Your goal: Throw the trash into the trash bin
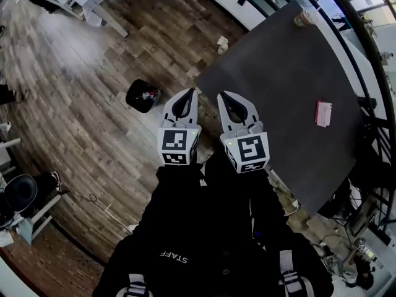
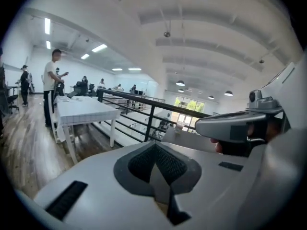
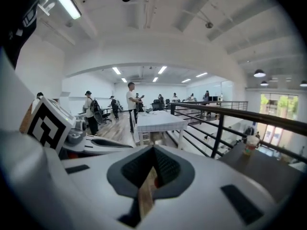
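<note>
Close above the person's black jacket (image 1: 204, 228), the left gripper (image 1: 187, 93) and the right gripper (image 1: 223, 96) sit side by side, each with its jaws pressed together on nothing. Just ahead and to the left of the left gripper, the black trash bin (image 1: 141, 96) stands on the wood floor (image 1: 93, 122) with some litter inside. A dark grey table (image 1: 278, 73) spreads to the right of the right gripper. A pink packet (image 1: 323, 113) lies well out on it, and a cup (image 1: 303, 18) stands at its far corner. Beyond both grippers, a crumpled white scrap (image 1: 222, 44) lies on the floor beside the table's edge.
</note>
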The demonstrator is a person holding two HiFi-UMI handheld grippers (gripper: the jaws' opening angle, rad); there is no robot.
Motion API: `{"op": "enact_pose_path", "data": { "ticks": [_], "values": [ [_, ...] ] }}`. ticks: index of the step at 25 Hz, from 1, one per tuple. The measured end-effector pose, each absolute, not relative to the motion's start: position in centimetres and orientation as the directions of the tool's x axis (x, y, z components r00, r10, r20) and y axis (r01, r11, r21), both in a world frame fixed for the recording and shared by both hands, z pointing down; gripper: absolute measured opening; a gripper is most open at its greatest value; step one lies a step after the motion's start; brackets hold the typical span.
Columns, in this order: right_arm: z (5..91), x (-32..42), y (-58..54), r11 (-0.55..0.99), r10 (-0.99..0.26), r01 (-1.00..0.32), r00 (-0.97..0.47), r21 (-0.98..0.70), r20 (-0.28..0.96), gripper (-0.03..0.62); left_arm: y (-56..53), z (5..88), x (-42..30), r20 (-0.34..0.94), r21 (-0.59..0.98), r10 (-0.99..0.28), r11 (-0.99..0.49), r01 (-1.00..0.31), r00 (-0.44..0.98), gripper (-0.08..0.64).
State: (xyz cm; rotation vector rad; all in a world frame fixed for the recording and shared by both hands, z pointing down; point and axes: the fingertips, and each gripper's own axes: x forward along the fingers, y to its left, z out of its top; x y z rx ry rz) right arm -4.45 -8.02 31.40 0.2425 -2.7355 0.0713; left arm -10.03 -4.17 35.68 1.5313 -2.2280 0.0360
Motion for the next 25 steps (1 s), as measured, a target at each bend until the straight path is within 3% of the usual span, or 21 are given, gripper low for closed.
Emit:
{"op": "enact_pose_path", "data": {
  "ticks": [14, 25],
  "values": [
    [26.6, 20.4, -20.7, 0.773, -0.595, -0.635, -0.721, 0.007, 0.354, 0.015, -19.6, 30.3, 13.5, 0.299, 0.197, -0.946, -0.066, -0.978, 0.124, 0.0],
    [24.3, 36.1, -25.3, 0.553, -0.791, -0.833, -0.518, 0.021, 0.325, 0.015, -25.9, 27.6, 27.5, 0.27, 0.175, -0.905, -0.29, -0.941, 0.329, 0.0]
  ]
}}
